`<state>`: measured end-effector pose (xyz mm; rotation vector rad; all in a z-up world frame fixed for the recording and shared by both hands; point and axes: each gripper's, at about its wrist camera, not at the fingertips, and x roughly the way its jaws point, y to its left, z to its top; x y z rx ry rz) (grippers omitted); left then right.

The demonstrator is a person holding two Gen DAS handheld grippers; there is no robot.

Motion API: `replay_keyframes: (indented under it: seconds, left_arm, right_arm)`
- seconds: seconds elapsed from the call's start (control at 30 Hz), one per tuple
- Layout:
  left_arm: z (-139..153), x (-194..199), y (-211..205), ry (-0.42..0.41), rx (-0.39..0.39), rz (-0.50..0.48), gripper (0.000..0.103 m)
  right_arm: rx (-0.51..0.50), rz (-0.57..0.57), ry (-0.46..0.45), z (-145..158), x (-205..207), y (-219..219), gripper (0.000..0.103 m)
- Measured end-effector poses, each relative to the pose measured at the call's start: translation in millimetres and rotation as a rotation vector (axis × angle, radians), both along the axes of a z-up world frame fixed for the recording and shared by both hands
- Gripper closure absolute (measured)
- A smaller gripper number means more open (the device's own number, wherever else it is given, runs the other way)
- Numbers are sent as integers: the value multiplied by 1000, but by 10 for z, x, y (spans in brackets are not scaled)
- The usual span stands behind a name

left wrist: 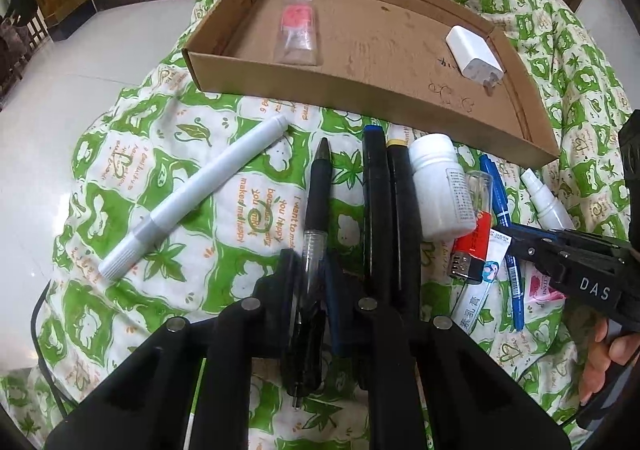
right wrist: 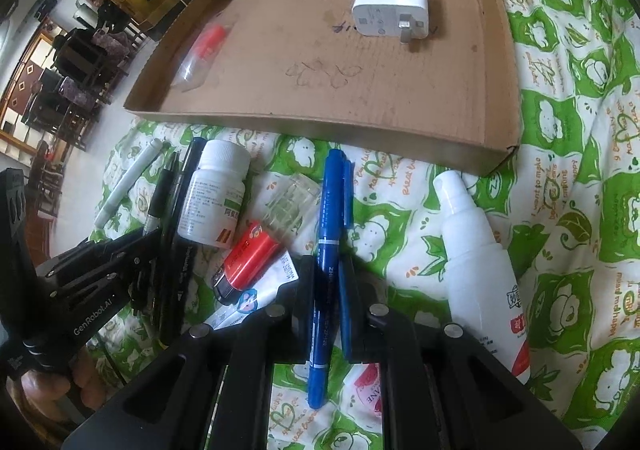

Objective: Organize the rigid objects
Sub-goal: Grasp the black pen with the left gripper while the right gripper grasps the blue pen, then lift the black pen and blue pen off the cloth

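In the right wrist view, the pink-printed white sachet (right wrist: 370, 390) lies mostly hidden under the right tongs (right wrist: 324, 314), its lettering cut short. The small print on the white plastic pill bottle (right wrist: 212, 194) is too fine to read. In the left wrist view, the clear-barrelled black gel pen (left wrist: 314, 218) is partly covered by the left tongs (left wrist: 310, 282).

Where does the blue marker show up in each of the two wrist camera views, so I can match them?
Left wrist view: the blue marker lies at the right, right of the red lighter, running under the right gripper.
Right wrist view: it runs up the lower centre, clamped in that gripper.
Shared landmark: the white pill bottle, to the marker's left in both.
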<state>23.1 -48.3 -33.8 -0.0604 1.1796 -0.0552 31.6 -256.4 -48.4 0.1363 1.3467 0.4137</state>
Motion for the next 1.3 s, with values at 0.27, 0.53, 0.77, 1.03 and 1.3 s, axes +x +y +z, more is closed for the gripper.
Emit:
replay_keyframes:
  seconds: [0.27,0.53,0.77,1.03,1.3]
  left_arm:
    - [141,-231,8,-33,10,0,94]
    - [205,-307,-27,-56,22,-20,94]
    - [117,-230,-38,-24,20,-18,94]
    - [18,-161,-56,21,22,-19,94]
    - [-22,-95,-10,35,-2,-9,94]
  right_arm:
    - [95,-43,-59,223,-126,-135,94]
    - [94,-19,-107,349,-154,-106,94]
    - [28,-14,9,53,-94,-22,94]
    - [-11,20,23,-64,-63,39,94]
    - [28,-11,-19,66,-85,-59,94]
